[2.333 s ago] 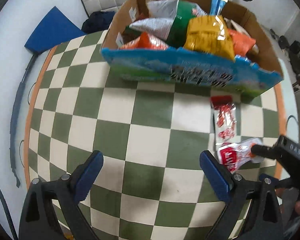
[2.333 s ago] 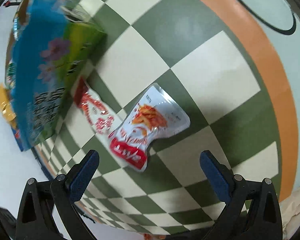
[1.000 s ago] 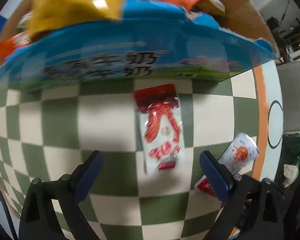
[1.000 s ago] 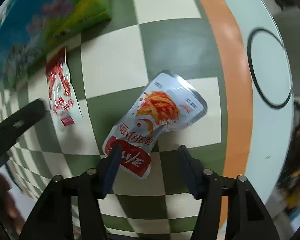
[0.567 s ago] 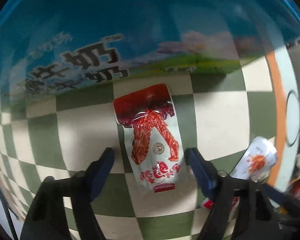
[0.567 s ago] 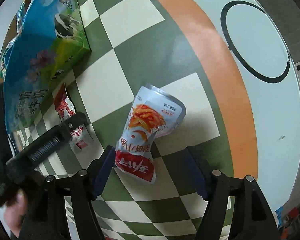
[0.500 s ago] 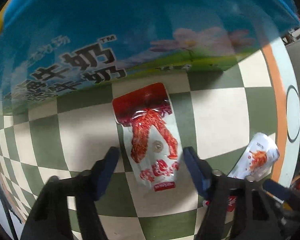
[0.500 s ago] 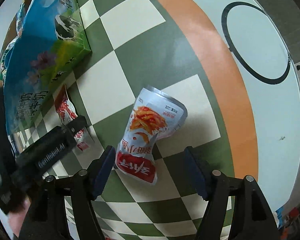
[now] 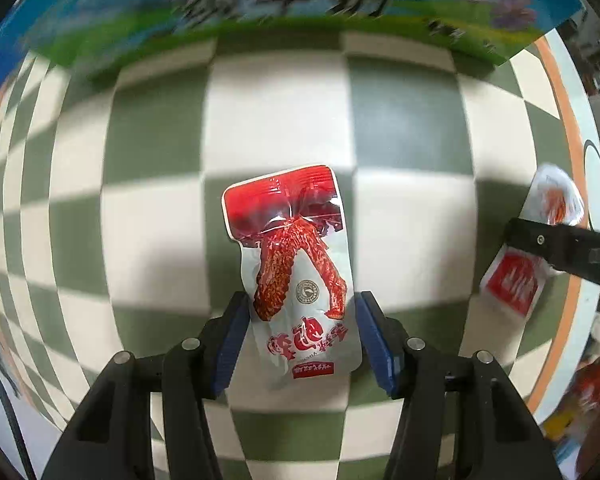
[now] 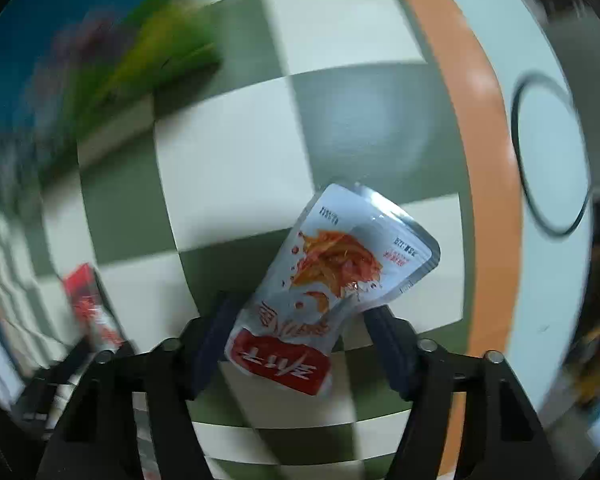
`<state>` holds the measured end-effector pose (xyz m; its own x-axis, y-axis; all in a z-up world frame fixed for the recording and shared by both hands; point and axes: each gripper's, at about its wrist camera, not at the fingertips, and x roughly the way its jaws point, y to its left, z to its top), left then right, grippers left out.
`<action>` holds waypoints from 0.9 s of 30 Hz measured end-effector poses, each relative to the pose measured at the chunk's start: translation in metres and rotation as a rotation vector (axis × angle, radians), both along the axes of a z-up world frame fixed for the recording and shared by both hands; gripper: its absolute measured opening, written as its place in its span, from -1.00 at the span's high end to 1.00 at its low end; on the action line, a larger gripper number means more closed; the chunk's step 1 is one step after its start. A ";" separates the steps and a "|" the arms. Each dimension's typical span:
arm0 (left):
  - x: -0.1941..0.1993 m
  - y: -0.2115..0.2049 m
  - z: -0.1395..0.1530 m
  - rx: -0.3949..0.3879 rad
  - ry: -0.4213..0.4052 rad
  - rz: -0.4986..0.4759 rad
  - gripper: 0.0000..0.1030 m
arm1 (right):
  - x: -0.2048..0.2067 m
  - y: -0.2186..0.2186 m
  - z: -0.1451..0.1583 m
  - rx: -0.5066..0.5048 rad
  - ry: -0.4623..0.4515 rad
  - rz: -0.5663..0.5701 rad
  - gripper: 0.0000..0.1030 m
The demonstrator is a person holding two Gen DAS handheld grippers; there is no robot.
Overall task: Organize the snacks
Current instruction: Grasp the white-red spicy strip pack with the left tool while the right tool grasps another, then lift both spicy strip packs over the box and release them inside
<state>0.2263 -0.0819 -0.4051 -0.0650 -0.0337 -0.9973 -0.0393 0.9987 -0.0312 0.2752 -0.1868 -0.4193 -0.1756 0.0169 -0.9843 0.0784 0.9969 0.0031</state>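
A white and red chicken-wing snack packet (image 9: 296, 276) lies flat on the green-and-white checkered table. My left gripper (image 9: 300, 340) straddles its lower end, with the blue pads close on both sides and the jaws narrowed around it. A silver and red snack pouch (image 10: 328, 292) lies near the table's orange border. My right gripper (image 10: 304, 344) has its jaws narrowed around the pouch's red lower end. The pouch (image 9: 532, 252) and a right finger (image 9: 564, 248) also show at the right of the left wrist view. The blue snack box (image 9: 300, 0) stands just behind the packet.
The blue and green box wall (image 10: 80, 60) is at the upper left in the right wrist view, blurred. The table's orange rim (image 10: 484, 160) and a black ring mark (image 10: 552, 152) lie to the right. The chicken-wing packet (image 10: 92, 304) shows at the left.
Both grippers have moved in and down onto their packets and narrowed from wide open. The left one now straddles the chicken-wing packet, the right one the silver pouch.
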 end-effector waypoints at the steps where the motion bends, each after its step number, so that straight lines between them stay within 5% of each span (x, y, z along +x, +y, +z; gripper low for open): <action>1: -0.004 0.005 -0.001 -0.018 0.008 0.015 -0.02 | -0.002 0.009 0.001 -0.025 -0.001 0.061 -0.06; 6: -0.026 0.031 -0.008 -0.093 0.058 0.096 -0.02 | -0.033 0.037 0.001 -0.012 0.034 0.298 0.07; 10: -0.028 0.031 -0.011 -0.079 0.058 0.069 -0.05 | -0.068 0.048 -0.001 -0.017 0.074 0.407 0.07; 22: -0.012 0.006 -0.026 -0.027 0.077 0.043 -0.17 | -0.067 0.027 0.005 0.037 0.037 0.211 0.05; 27: -0.025 0.006 -0.014 -0.001 0.058 0.036 0.01 | -0.067 0.041 0.006 -0.029 0.004 0.232 0.06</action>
